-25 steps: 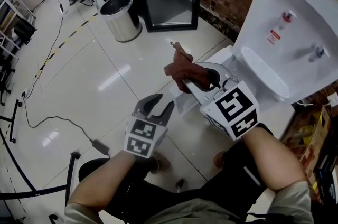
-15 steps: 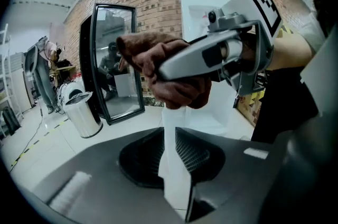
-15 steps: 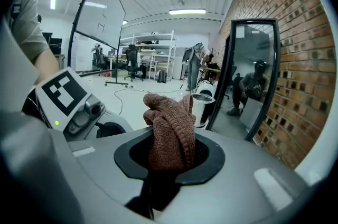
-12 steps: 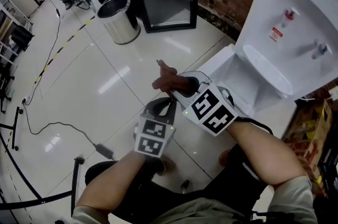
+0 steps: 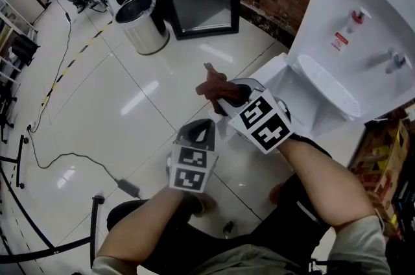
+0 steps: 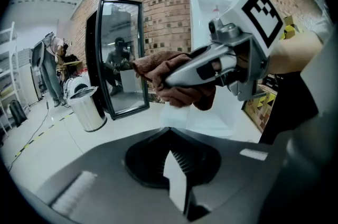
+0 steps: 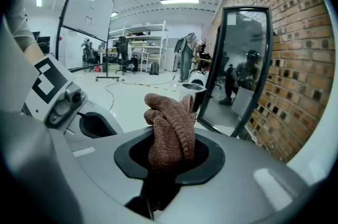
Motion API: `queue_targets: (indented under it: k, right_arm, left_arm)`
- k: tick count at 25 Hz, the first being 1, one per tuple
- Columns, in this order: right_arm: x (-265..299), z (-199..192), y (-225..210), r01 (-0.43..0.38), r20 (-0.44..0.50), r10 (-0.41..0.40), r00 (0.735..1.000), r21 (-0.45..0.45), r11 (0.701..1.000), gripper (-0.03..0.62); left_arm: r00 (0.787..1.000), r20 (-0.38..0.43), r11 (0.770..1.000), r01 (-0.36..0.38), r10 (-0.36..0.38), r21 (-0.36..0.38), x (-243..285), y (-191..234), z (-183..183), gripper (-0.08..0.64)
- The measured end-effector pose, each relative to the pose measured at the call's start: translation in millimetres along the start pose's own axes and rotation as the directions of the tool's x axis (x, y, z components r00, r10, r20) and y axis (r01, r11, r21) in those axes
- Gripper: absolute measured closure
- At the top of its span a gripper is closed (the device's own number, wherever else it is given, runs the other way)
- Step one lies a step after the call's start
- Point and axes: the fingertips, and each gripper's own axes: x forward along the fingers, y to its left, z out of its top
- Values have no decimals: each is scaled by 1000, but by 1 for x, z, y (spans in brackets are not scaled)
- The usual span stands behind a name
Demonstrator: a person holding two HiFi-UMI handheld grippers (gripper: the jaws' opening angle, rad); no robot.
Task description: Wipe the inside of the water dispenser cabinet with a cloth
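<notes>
Since the fingers of the right gripper point(image 7: 168, 157) are clamped on the cloth point(image 7: 170, 128), bunched past their tips, steer it into the water dispenser cabinet point(image 5: 280, 80) just beyond them and press flat. The fingers of the left gripper point(image 5: 202, 128) have just closed together, empty.

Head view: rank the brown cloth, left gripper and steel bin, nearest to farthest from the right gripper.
1. brown cloth, held by the right gripper
2. left gripper, beside it, lower left
3. steel bin, far upper left
</notes>
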Motion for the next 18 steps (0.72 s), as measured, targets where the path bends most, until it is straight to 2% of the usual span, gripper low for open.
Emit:
queue_targets:
  k: [3,5,7,11,14,18]
  right_arm:
    - [-2,-10,-38,95,-13,-95,995,72,993,488]
    - [-8,-21,-69,182,-28,-180,983,130,975,488]
    - [-19,-33,-100,274,-49,-270,962,202,940,488]
    - [-46,-59,-147,443,-117,-428,896,307,842,488]
    - [-56,-69,-157,509,-155,-485,861,315,801,492]
    - [-55,-74,-157,535,-178,-505,845,301,789,492]
  left_arm:
    - [1000,-12,1000,-12,12,-2,3,3,-2,560]
    - [1000,-22,1000,-20,20,-2,4,5,-3,560]
    - [999,-32,1000,-27,27,-3,6,7,-3,560]
    - [998,-44,999,-39,38,-10,8,9,-5,560]
    - [998,-50,999,-47,46,-19,8,11,-5,560]
    - [998,-52,999,-48,47,-16,9,11,-4,560]
